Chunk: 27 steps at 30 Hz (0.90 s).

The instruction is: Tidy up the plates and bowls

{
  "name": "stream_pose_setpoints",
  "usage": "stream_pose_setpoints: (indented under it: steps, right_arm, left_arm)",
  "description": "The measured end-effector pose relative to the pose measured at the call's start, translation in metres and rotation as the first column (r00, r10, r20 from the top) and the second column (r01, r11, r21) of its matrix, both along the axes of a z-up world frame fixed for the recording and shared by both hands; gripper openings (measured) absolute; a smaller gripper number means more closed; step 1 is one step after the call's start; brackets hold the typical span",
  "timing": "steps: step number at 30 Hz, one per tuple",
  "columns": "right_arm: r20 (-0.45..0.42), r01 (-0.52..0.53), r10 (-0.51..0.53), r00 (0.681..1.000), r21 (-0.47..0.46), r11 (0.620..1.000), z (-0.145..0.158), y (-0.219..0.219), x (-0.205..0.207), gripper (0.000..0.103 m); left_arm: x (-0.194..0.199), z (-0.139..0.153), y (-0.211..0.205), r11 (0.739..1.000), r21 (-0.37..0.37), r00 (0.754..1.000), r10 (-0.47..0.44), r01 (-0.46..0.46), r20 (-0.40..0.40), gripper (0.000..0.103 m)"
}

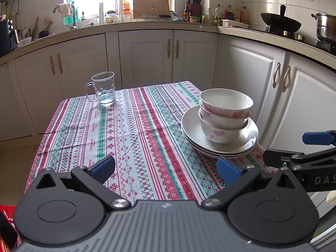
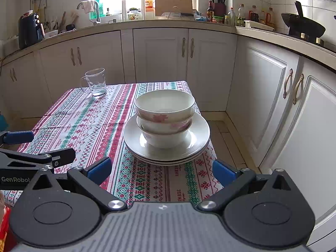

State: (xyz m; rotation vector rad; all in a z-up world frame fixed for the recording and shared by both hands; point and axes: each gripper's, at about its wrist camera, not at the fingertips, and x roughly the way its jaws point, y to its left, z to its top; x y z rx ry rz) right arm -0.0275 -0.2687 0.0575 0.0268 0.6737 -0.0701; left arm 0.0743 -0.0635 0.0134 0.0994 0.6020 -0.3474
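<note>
Three white bowls with pink flowers (image 1: 225, 113) (image 2: 164, 117) are nested on a stack of white plates (image 1: 192, 130) (image 2: 132, 136) near the table's right edge. My left gripper (image 1: 166, 168) is open over the near middle of the cloth, left of the stack and holding nothing. My right gripper (image 2: 161, 171) is open, just in front of the plates, with nothing between its blue pads. Each gripper shows at the edge of the other's view: the right one (image 1: 310, 147) and the left one (image 2: 29, 147).
A glass mug (image 1: 104, 88) (image 2: 94, 82) stands at the far left corner of the striped tablecloth (image 1: 130, 130) (image 2: 88, 121). White cabinets (image 1: 147, 56) surround the table; a counter with bottles, a wok (image 1: 280, 22) and a pot lies behind.
</note>
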Motion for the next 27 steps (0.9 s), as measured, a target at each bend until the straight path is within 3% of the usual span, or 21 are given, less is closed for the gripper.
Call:
stream_pose_setpoints:
  steps: [27]
  right_arm:
    - [0.009,0.0,0.0,1.0,0.001,1.0,0.0024,0.0007,-0.0025,0.103]
  left_arm:
    - [-0.001,0.0014,0.0013,1.0,-0.012,1.0,0.018,-0.018,-0.013,0.102]
